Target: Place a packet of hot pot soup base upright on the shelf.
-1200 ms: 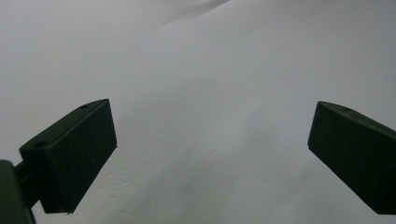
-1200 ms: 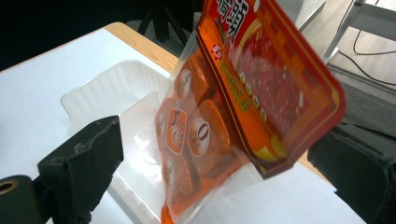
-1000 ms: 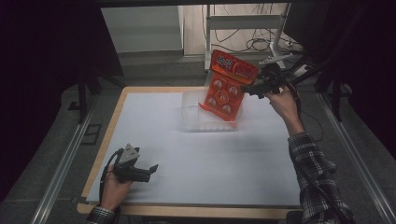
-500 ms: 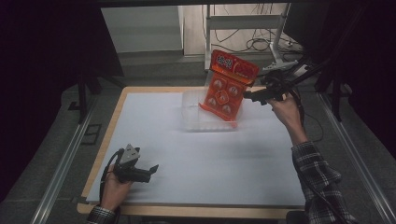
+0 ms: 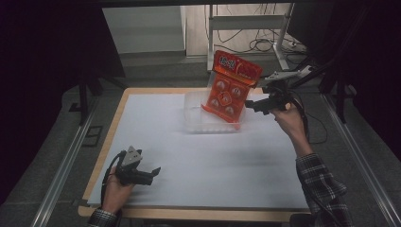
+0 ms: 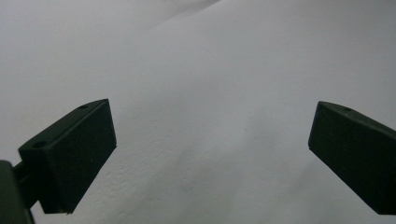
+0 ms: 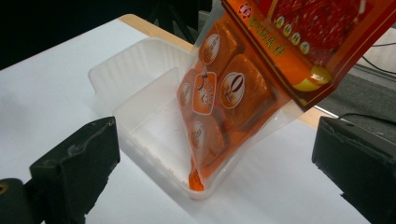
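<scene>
Since the earlier frames we see our right tongs [image 5: 251, 107] have let go of the orange snack bag [image 5: 230, 88] and drawn back just beside it, jaws spread wide and empty. The glossy, crinkled plastic bag now leans tilted in the clear, thin-walled plastic tray [image 5: 195, 118], its lower corner on the tray floor. Our left tongs [image 5: 152, 172] stay low over the matte white desk [image 5: 198, 161], wide open, holding nothing.
</scene>
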The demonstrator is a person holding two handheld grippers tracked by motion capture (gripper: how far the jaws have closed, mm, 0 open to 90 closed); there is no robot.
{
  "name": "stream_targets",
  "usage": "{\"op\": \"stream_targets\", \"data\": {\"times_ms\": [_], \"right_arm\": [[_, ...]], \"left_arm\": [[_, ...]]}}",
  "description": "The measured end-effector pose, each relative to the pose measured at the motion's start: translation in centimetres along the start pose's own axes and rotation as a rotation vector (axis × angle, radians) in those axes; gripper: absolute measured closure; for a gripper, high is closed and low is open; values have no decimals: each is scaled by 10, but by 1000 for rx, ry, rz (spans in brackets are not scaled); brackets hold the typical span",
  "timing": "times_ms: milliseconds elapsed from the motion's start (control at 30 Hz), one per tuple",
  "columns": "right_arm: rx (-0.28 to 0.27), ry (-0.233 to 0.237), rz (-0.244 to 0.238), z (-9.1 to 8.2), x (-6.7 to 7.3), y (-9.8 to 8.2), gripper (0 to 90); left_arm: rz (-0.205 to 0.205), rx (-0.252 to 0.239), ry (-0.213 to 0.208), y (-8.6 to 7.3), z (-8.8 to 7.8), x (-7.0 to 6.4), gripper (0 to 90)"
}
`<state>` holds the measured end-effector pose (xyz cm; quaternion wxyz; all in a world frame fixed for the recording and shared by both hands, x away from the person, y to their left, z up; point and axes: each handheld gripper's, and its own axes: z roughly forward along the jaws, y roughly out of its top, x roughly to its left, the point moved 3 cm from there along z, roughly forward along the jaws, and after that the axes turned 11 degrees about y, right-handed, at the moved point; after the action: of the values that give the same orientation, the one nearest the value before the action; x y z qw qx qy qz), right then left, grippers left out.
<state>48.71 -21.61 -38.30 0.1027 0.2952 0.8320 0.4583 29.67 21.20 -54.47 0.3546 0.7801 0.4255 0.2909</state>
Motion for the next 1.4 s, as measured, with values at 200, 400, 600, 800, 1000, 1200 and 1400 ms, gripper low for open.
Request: {"op": "stream_targets", "data": {"times_ms": [200, 400, 600, 800, 1000, 1200, 1400], "right_arm": [[3, -5, -11, 1, 7, -10, 12], [7, -8, -15, 4, 12, -22, 14], [3, 0, -14, 5, 18, -31, 15], [-12, 16, -6, 5, 22, -43, 17], [0, 12, -24, 6, 26, -54, 24], [-3, 24, -31, 3, 34, -60, 25], [-3, 35, -35, -3, 45, -66, 24]], "left_arm": [[2, 0, 0, 0, 0, 0, 7], [3, 2, -3, 0, 1, -1, 7], [6, 3, -3, 0, 1, -1, 7], [4, -5, -1, 0, 0, -1, 7], [3, -6, 0, 0, -1, 0, 6], [2, -7, -1, 0, -1, 0, 7], [2, -6, -1, 0, -1, 0, 6]]}}
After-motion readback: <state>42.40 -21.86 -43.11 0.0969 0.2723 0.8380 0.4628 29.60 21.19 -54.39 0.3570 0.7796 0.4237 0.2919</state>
